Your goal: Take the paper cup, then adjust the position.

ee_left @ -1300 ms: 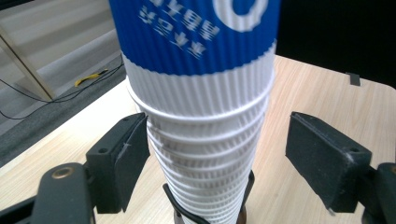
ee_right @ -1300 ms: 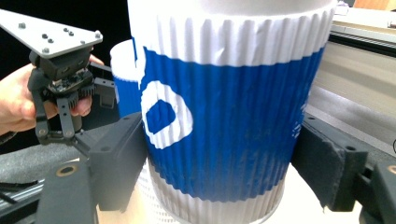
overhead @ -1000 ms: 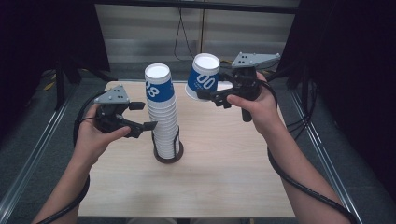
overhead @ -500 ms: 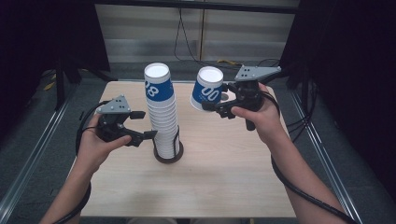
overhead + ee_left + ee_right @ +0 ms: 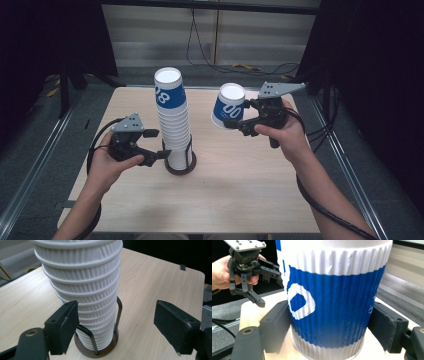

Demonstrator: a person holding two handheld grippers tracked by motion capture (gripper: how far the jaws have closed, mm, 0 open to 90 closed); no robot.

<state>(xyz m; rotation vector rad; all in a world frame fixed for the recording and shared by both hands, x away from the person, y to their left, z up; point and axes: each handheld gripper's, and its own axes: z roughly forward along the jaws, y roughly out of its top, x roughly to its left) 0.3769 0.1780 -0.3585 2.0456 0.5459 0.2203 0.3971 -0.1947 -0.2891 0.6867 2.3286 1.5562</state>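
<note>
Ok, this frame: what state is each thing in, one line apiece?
Cup stack: upright in its holder, blue cup on top.
Holder: standing on the table.
Loose cup: lifted off the table, tilted, clamped.
Right gripper: shut on the loose cup.
Left gripper: open by the stack's base, jaws just been opening, one pad beside the stack.

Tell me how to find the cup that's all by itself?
Start at the tall stack of ribbed white paper cups in the middle of the light wooden table. Look right: the right tool grips one blue-banded white paper cup, tilted in the air, not stacked.
</note>
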